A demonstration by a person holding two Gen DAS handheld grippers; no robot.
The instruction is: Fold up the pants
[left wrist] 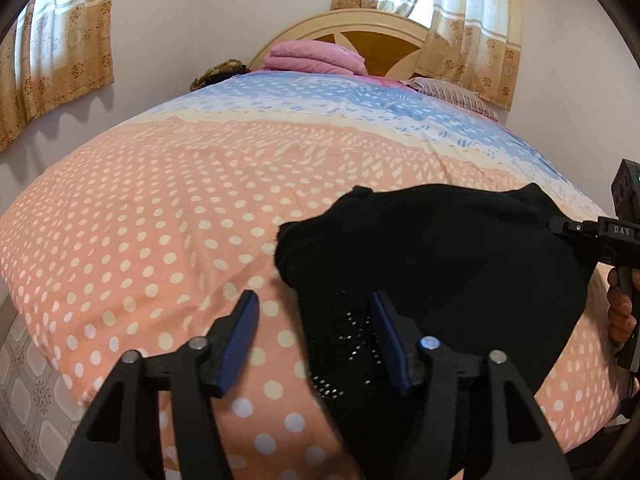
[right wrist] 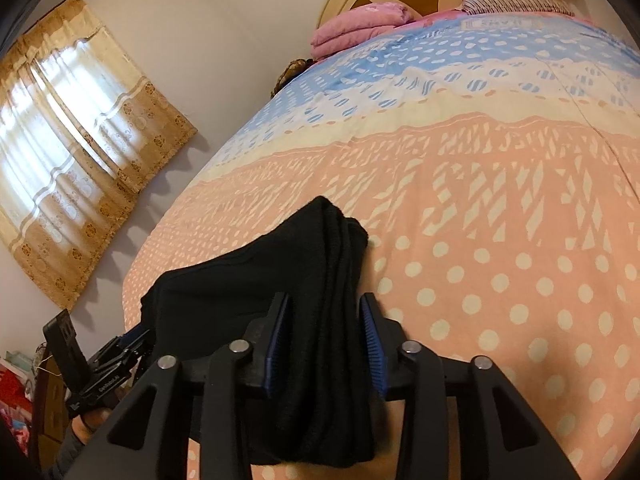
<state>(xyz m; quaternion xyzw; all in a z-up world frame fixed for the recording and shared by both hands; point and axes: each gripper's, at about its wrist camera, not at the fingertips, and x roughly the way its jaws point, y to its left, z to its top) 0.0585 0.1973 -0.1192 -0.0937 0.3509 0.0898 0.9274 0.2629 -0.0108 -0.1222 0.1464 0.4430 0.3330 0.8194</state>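
The black pants (left wrist: 440,256) lie folded into a thick bundle near the front edge of the bed; small studs show on the cloth. My left gripper (left wrist: 314,314) is open, its jaws wide over the bundle's left edge, with the right blue pad (left wrist: 390,344) over the cloth. In the right wrist view the pants (right wrist: 320,280) show as stacked layers. My right gripper (right wrist: 324,312) is open with the bundle's folded edge between its blue pads, which stand apart from the cloth. The right gripper also shows at the right edge of the left wrist view (left wrist: 560,226).
The bed cover (left wrist: 160,200) is peach with white dots, blue toward the headboard (left wrist: 360,32). A folded pink blanket (left wrist: 316,58) and a striped pillow (left wrist: 452,92) lie at the head. Curtained windows (right wrist: 72,120) flank the bed. Tiled floor (left wrist: 28,380) lies to the left.
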